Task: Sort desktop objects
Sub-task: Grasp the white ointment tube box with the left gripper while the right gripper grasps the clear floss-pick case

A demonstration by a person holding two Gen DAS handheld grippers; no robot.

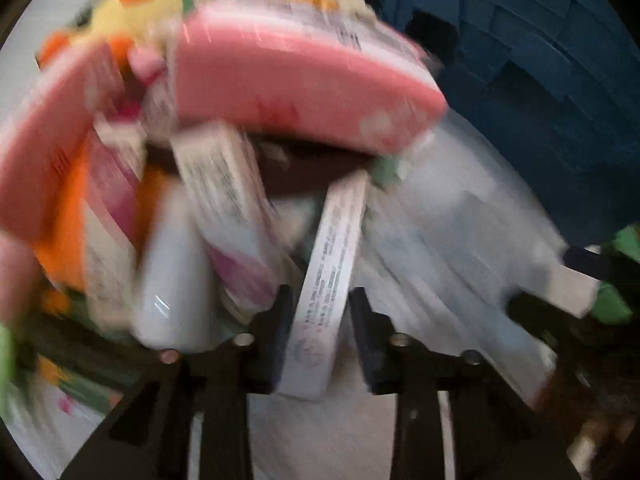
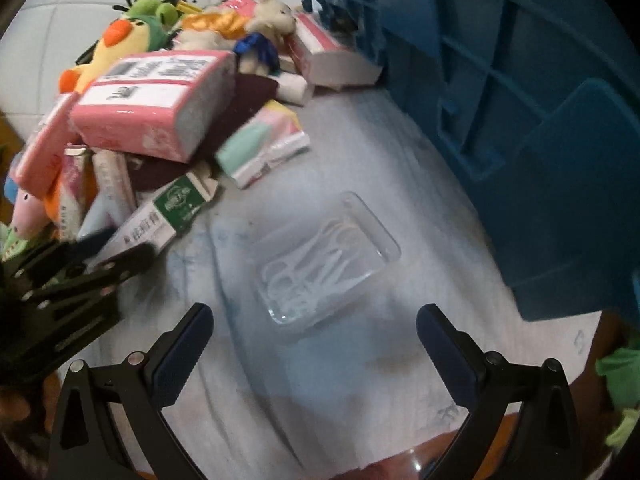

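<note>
The clear box [image 2: 326,258] is glossy transparent plastic, the crate [image 2: 500,92] is matt blue plastic. The tissue pack [image 2: 154,104] has shiny pink film – the duck toy [image 2: 116,46] is soft plush cloth. The table cover [image 2: 360,380] looks like matt cloth.

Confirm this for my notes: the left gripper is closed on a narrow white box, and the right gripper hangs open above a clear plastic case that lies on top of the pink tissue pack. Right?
Not quite. In the right wrist view the clear plastic case lies on the pale cloth, apart from the pink tissue pack. The rest holds: the left gripper is closed on the narrow white box, and the right gripper is open.
</note>
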